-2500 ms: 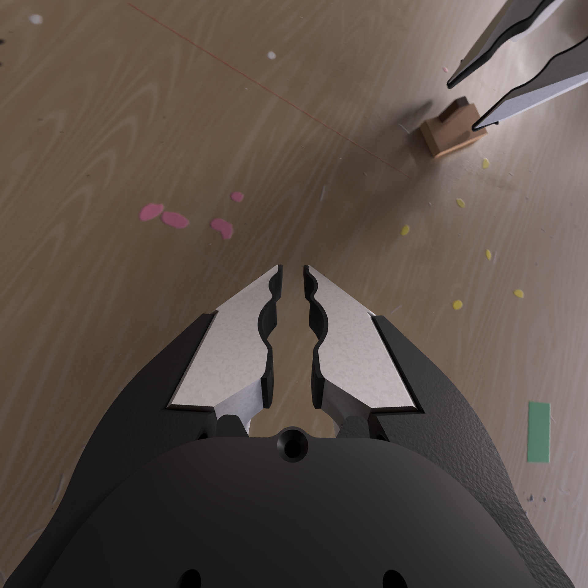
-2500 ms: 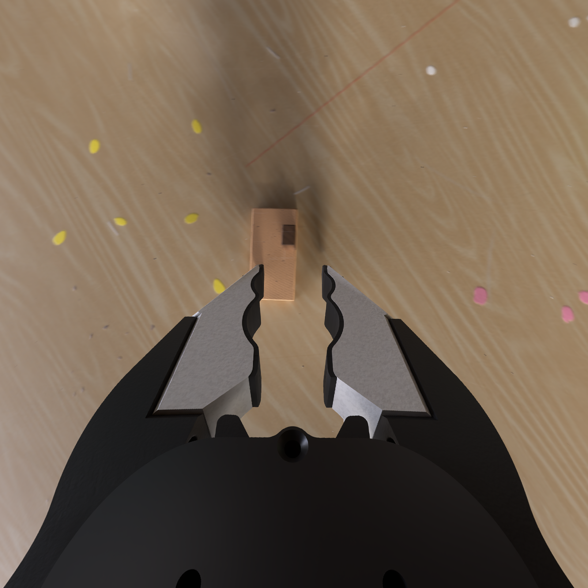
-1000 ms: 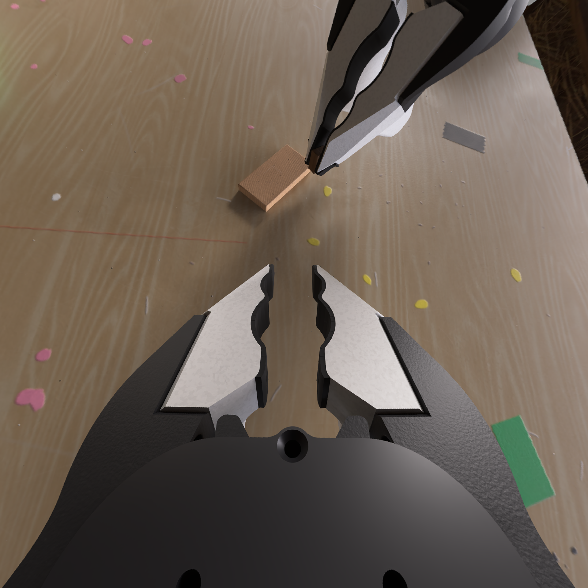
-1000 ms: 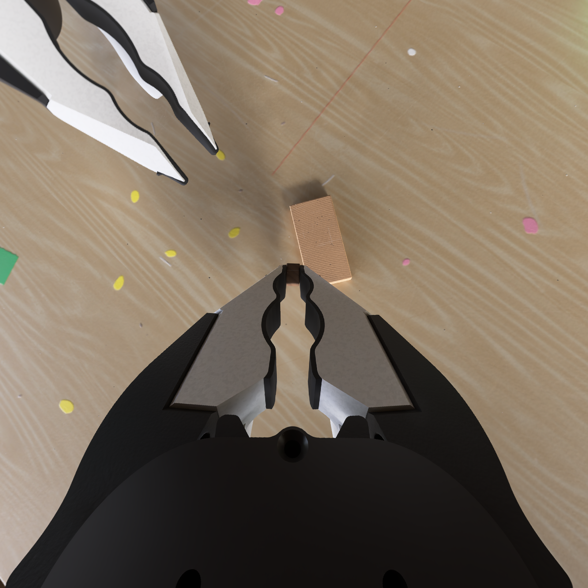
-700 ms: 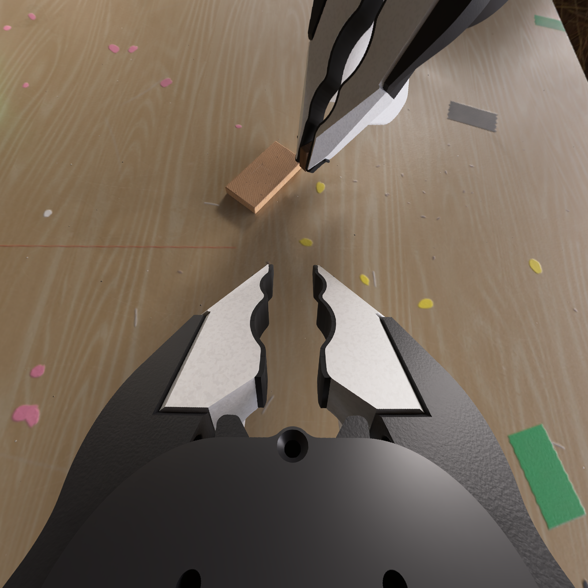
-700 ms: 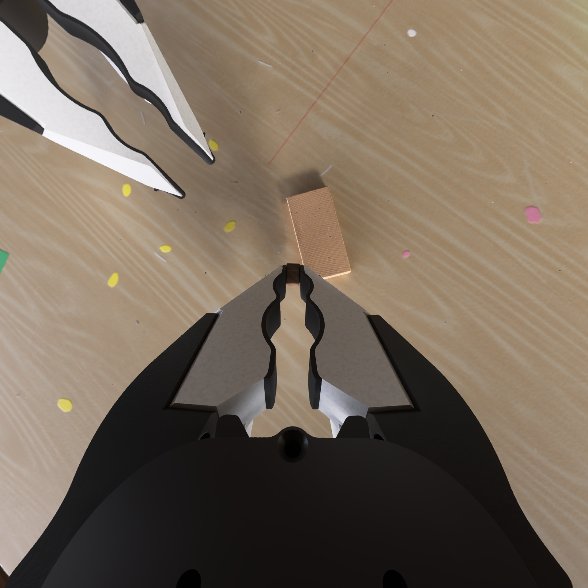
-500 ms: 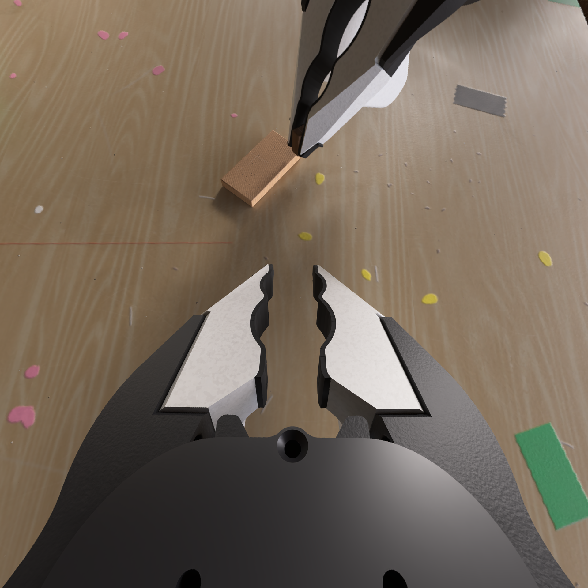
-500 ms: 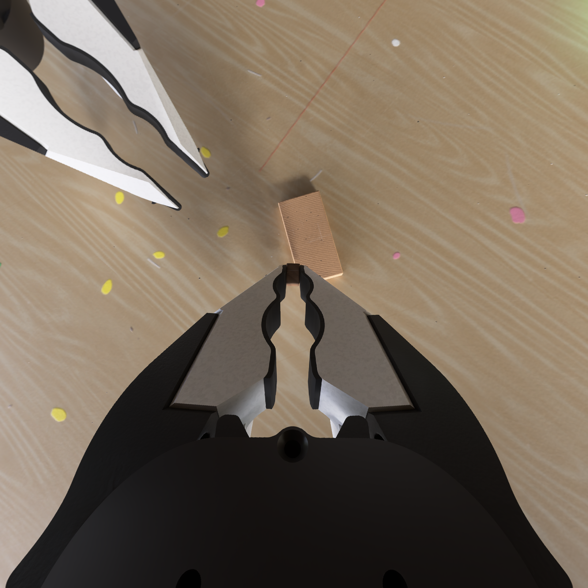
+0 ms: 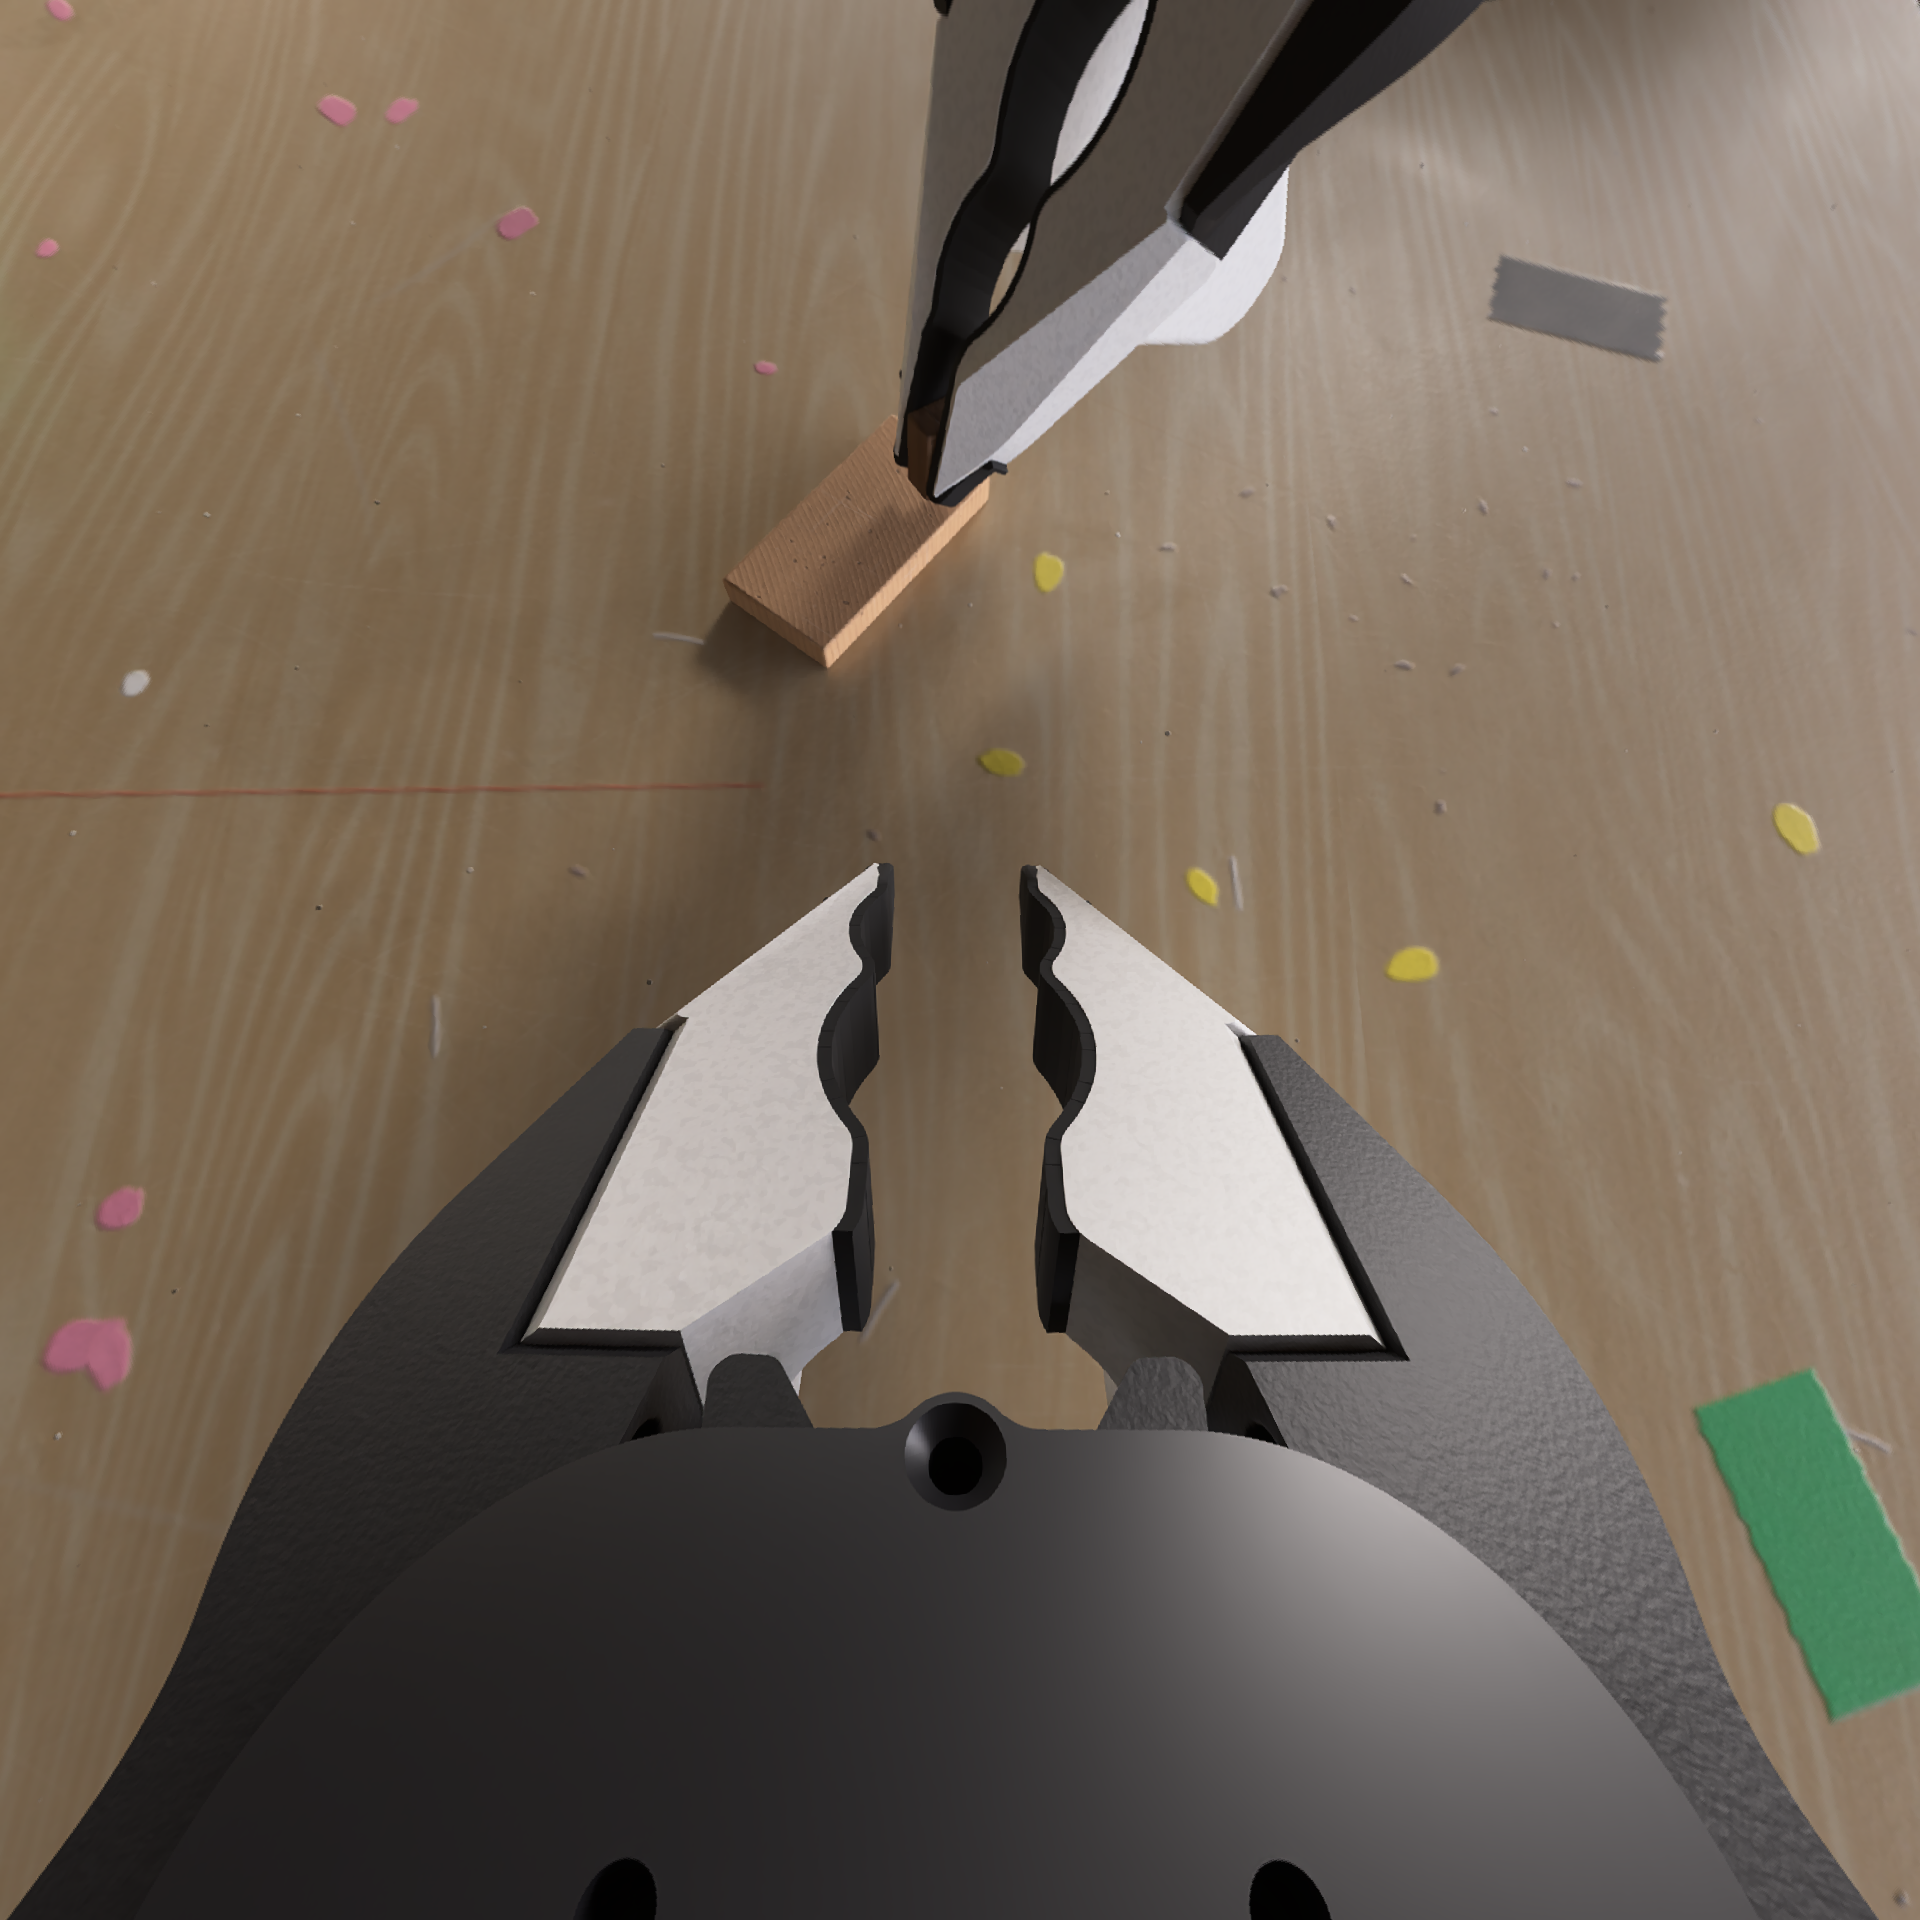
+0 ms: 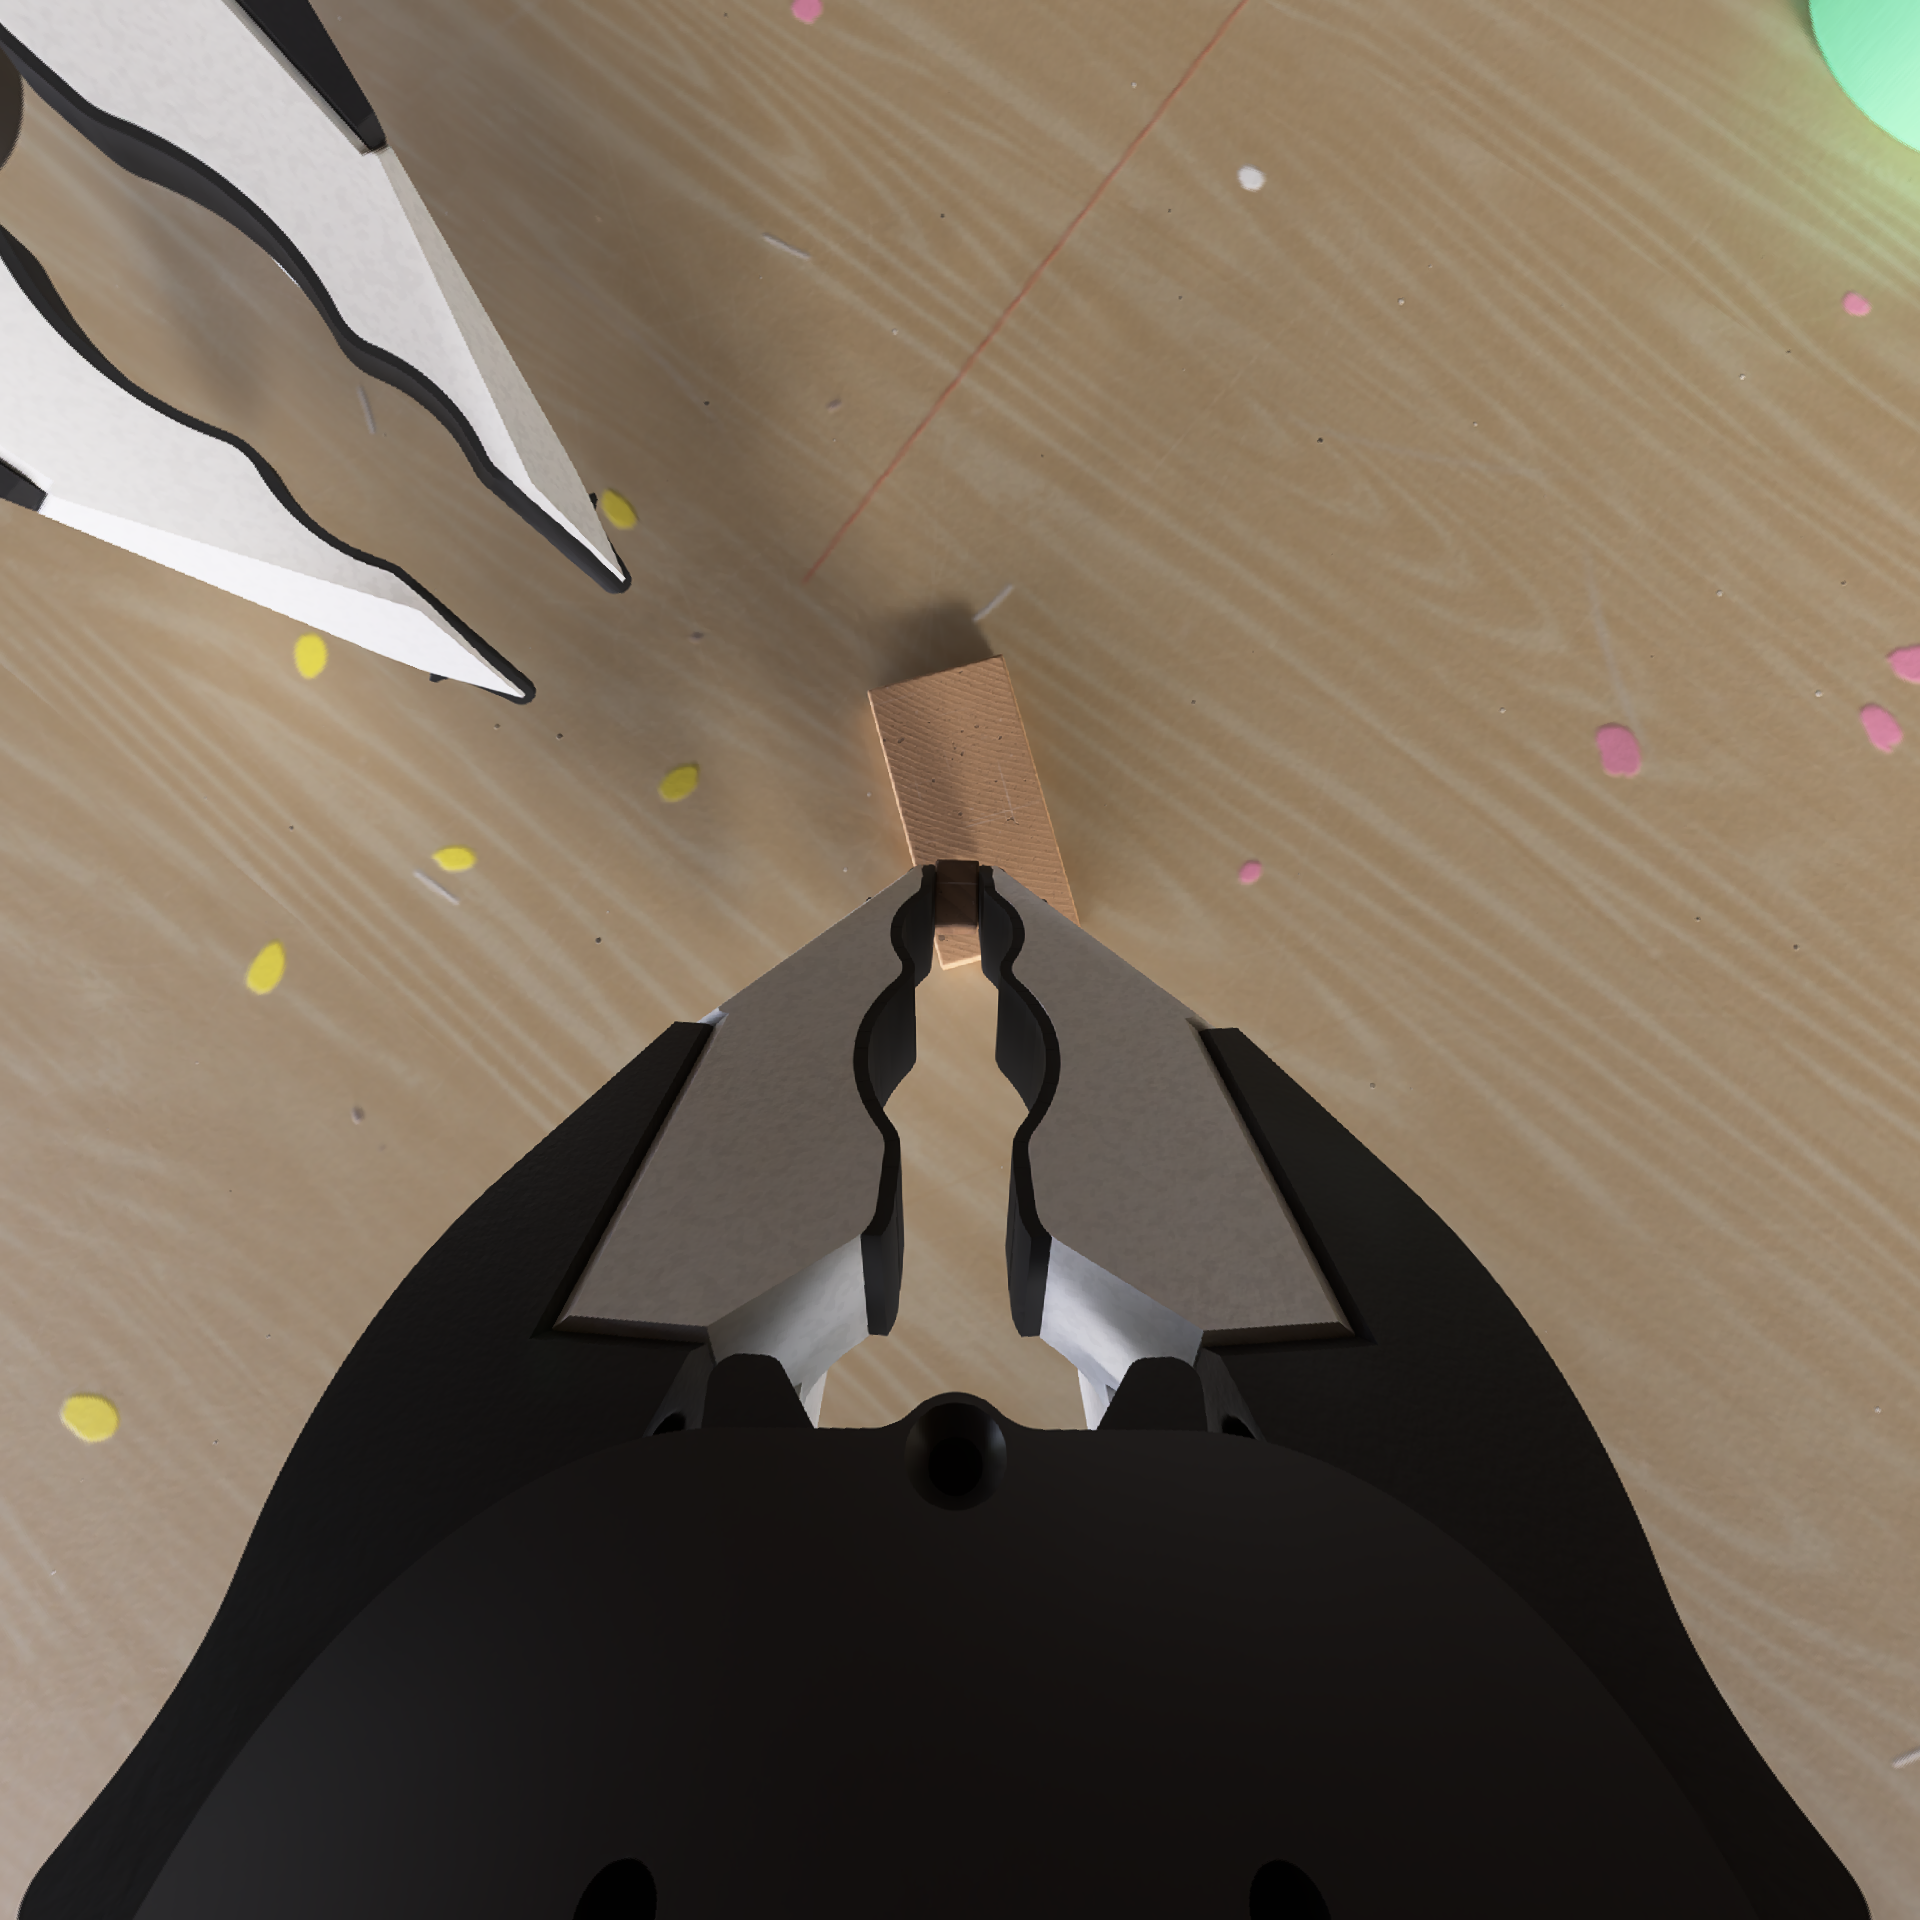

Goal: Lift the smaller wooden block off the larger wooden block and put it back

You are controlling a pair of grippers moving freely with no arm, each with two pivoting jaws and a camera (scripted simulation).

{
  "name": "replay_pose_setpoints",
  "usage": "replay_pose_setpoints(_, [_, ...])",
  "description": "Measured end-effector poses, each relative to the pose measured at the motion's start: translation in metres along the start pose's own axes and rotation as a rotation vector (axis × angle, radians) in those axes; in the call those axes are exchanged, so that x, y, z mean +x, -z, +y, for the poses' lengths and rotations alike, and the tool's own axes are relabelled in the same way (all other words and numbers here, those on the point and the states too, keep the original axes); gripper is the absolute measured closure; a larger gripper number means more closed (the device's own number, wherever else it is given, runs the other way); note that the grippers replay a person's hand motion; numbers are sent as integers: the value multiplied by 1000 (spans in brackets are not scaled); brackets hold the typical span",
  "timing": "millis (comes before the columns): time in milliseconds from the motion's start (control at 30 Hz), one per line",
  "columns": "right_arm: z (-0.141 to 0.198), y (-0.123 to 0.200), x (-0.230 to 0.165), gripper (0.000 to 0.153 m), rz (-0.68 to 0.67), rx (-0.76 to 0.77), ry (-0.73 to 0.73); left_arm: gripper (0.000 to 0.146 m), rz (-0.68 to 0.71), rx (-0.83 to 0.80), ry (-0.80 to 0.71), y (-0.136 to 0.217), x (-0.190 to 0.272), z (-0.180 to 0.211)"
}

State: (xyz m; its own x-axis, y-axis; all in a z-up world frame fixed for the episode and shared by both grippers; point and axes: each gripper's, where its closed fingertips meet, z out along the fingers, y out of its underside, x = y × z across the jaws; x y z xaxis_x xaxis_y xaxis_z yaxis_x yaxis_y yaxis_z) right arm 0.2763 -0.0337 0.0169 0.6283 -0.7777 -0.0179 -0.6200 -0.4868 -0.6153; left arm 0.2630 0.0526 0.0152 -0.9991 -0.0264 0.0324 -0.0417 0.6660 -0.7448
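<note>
The larger wooden block (image 10: pixel 961 769) is a flat light-brown slab lying on the wooden table; it also shows in the left wrist view (image 9: pixel 847 556). My right gripper (image 10: pixel 958 878) is shut on the smaller wooden block (image 10: pixel 957 896), a small dark-brown piece pinched between its tips over the near end of the slab. In the left wrist view the right gripper (image 9: pixel 930 457) comes down from above with the smaller block (image 9: pixel 918 434) at its tips, at or just above the slab's far end. My left gripper (image 9: pixel 954 883) is open and empty, short of the slab.
Yellow (image 9: pixel 1003 764) and pink (image 9: pixel 88 1351) paint flecks dot the table. A green tape strip (image 9: pixel 1829 1538) lies at the right, a grey one (image 9: pixel 1577 309) farther back. A thin red line (image 9: pixel 374 792) crosses the table. A green object (image 10: pixel 1870 62) sits at the top right corner.
The right gripper closed on the smaller block and lifted it off the slab. Over the last second it has carried the block back over the slab's near end. The left gripper has swung round and now faces the slab.
</note>
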Motion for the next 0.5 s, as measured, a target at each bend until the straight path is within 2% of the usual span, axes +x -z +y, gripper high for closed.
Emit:
replay_pose_setpoints(200, [2,-2,0,145,-6,-23,7,122,-5,18,23,4,-5,-2])
replay_pose_setpoints(300, [1,-1,0,124,-10,-25,8,122,-9,20,18,4,-5,-3])
replay_pose_setpoints(333, [0,0,0,122,-13,-19,8,122,-11,20,16,4,-5,-3])
replay_pose_setpoints(500, [-13,6,2,125,-15,18,34,122,-22,36,5,4,-6,-6])
